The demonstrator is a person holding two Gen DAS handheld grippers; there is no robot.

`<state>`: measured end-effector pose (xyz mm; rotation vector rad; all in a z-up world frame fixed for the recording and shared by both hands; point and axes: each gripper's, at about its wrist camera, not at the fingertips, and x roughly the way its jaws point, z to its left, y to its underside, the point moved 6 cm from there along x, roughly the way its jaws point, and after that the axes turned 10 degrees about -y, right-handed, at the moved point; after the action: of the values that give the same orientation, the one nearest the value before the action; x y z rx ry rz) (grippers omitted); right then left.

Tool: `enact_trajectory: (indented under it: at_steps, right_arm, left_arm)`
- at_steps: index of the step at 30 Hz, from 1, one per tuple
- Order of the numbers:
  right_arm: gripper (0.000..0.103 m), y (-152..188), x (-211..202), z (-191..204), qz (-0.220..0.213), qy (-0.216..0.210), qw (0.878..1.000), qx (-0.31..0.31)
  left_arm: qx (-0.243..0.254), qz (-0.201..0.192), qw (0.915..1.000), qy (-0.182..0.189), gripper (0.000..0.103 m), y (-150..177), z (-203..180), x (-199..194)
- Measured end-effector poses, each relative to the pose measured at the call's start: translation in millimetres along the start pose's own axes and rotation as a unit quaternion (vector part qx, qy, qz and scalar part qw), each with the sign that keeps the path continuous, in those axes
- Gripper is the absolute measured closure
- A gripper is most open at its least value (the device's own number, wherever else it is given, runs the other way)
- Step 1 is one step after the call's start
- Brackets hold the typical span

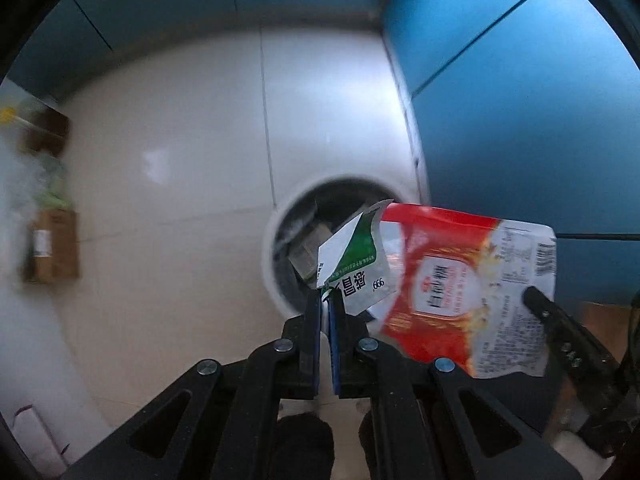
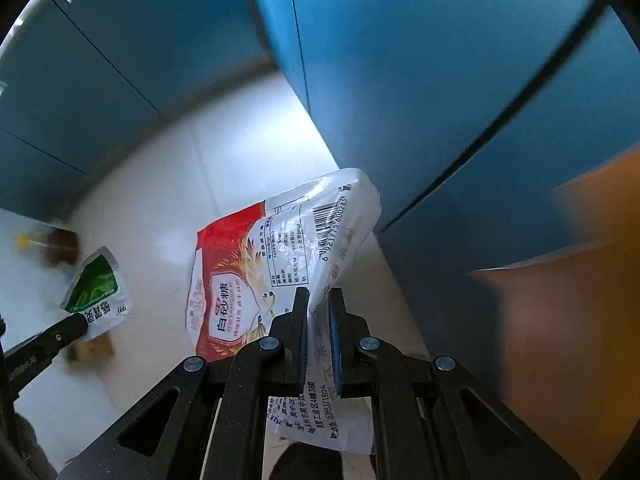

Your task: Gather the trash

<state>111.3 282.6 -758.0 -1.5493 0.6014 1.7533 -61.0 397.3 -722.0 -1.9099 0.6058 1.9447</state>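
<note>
- At the left edge of the left wrist view, a brown cardboard box (image 1: 54,246) and some pale clutter above it are smeared by blur; what the clutter is cannot be made out.
- The round trash bin (image 1: 276,248) stands on the white tiled floor (image 1: 180,140) close to the blue cabinet (image 1: 520,100). Its near rim is covered by the sachet and the gripper, and its contents read only as dim brownish scraps.
- The left gripper (image 1: 326,300) has its jaws pressed together on the bottom corner of a small green-and-white sachet (image 1: 358,264). The sachet stands up from the fingertips and overlaps the bin's mouth in this view.
- Just right of it hangs a red-and-white sugar bag (image 1: 460,280); its lower right edge is crossed by a black finger of the other gripper.
- In the right wrist view, the sachet (image 2: 98,288) shows at far left, its lower edge hidden by the left gripper's tip.
- The right gripper (image 2: 318,300) pinches the sugar bag (image 2: 280,256) near its back seam; the bag rises from the fingers, and its tail drops behind them.
- A blurred orange-brown surface (image 2: 580,280) fills the right side, unidentifiable.
</note>
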Motion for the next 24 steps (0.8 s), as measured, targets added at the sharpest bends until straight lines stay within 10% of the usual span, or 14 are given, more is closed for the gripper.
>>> enact_trajectory:
  at_steps: [10, 13, 16, 20, 24]
  right_arm:
    - [0.090, 25, 185, 4, 0.066, 0.018, 0.997, -0.044]
    - [0.067, 25, 189, 2, 0.086, 0.000, 0.996, -0.033]
    - [0.033, 21, 172, -10, 0.084, -0.021, 0.996, -0.012]
    - [0.012, 11, 130, -15, 0.070, -0.008, 0.997, -0.020]
    - [0.001, 7, 65, -4, 0.041, 0.003, 0.998, -0.052]
  left_arm:
    - [0.039, 0.095, 0.9947, 0.000, 0.095, -10, -15, 184]
    - [0.038, 0.088, 0.9954, -0.008, 0.092, -8, -18, 178]
    - [0.029, 0.074, 0.9964, -0.029, 0.066, -11, -11, 158]
    - [0.028, 0.030, 0.9976, -0.057, 0.024, -8, 1, 113]
    - [0.023, -0.010, 0.9966, -0.079, 0.006, 1, 12, 54]
